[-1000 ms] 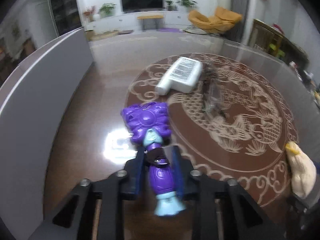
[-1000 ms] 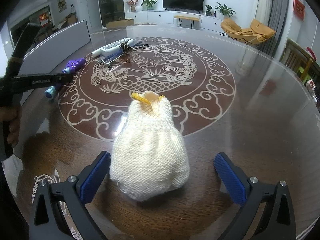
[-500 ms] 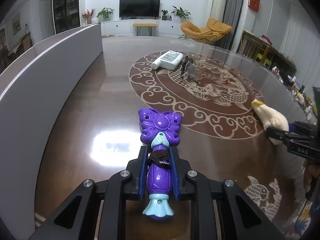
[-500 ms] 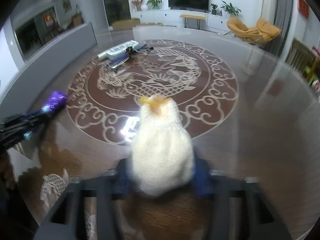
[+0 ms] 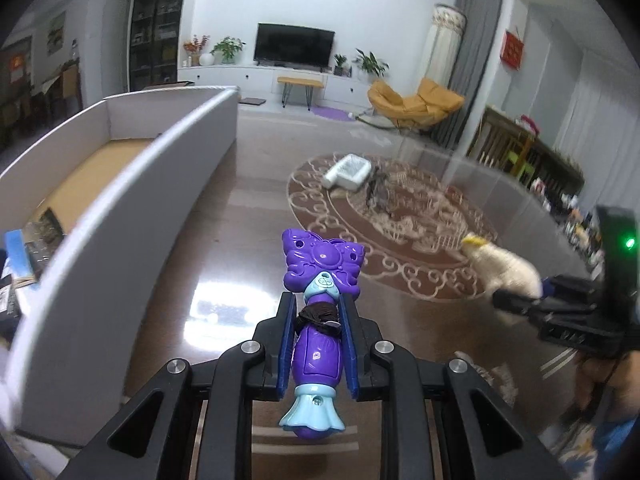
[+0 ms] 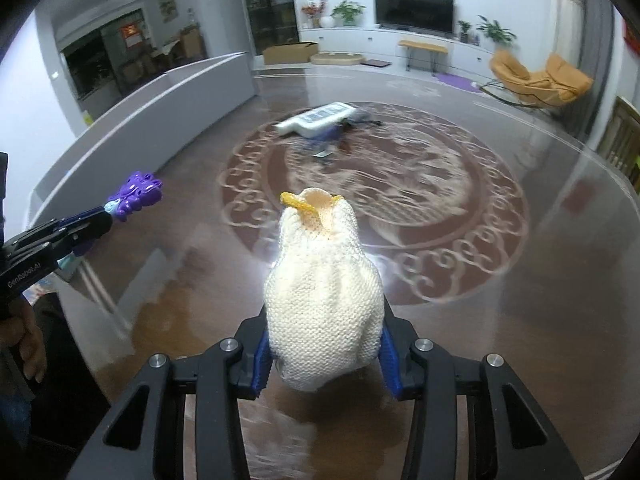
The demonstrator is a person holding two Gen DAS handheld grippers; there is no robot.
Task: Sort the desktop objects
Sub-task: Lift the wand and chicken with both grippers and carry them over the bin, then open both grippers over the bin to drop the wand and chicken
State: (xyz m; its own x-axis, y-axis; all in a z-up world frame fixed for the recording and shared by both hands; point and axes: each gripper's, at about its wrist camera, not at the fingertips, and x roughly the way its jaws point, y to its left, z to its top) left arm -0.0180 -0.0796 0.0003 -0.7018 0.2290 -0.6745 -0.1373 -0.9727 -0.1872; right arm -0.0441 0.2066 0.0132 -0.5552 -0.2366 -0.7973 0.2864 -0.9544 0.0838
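At your far left stood the white box (image 5: 132,184), its long wall running along the table's edge, with a brown floor and some printed items (image 5: 28,248) lying inside at the near end. Just right of that wall, your left gripper (image 5: 316,344) was clenched on the purple toy wand (image 5: 320,312), its blue pads pressing the handle on both sides, the butterfly-shaped head pointing forward and the pale blue flared end toward you. The wand was held up above the glossy brown table (image 5: 224,240), clear of its surface. Farther right, near the middle of the table's round fish pattern, the white remote (image 6: 320,118) lay beside a dark tangled item (image 5: 378,192) too blurred to identify. To the right again, your right gripper (image 6: 324,356) was squeezed around the cream knitted pouch (image 6: 324,292), its yellow-rimmed opening facing away from you, lifted off the tabletop.
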